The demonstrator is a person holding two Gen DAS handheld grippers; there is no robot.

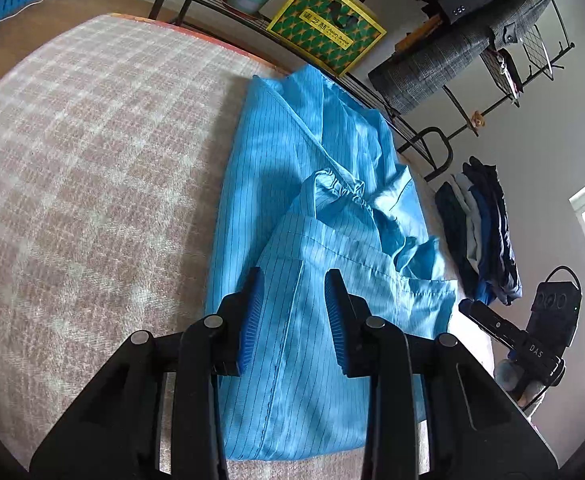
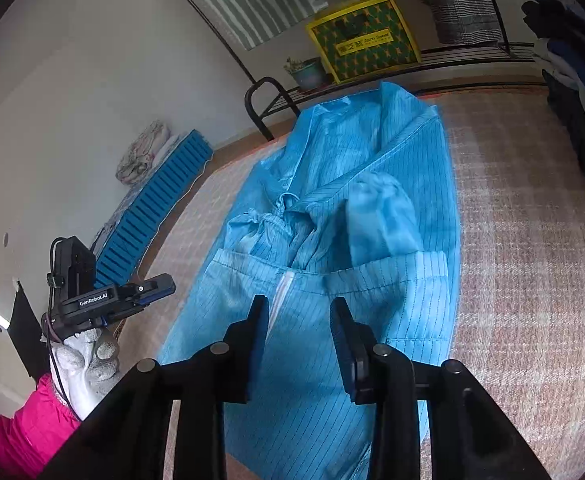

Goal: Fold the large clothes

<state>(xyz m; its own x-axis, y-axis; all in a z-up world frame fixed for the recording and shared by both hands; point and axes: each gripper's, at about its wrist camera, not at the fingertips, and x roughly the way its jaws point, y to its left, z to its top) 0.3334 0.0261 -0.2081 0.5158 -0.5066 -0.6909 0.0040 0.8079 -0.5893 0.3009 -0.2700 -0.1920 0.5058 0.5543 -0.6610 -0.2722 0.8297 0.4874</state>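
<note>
Left gripper (image 1: 294, 280): jaws parted, empty, angled down over garment.
Right gripper (image 2: 298, 306): jaws parted, empty, angled down.
Blue coat (image 1: 316, 208): one, partly folded, flat on plaid bed cover (image 1: 92, 160).

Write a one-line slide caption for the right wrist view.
Right gripper hovers open above a blue striped coat half folded on a checked blanket.

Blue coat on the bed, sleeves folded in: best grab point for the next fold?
Judging by the pose, grip the blue coat at its near hem corners, coming from the near edge: the hem lies flat and free. Sleeve cuffs sit bunched mid-body.
</note>
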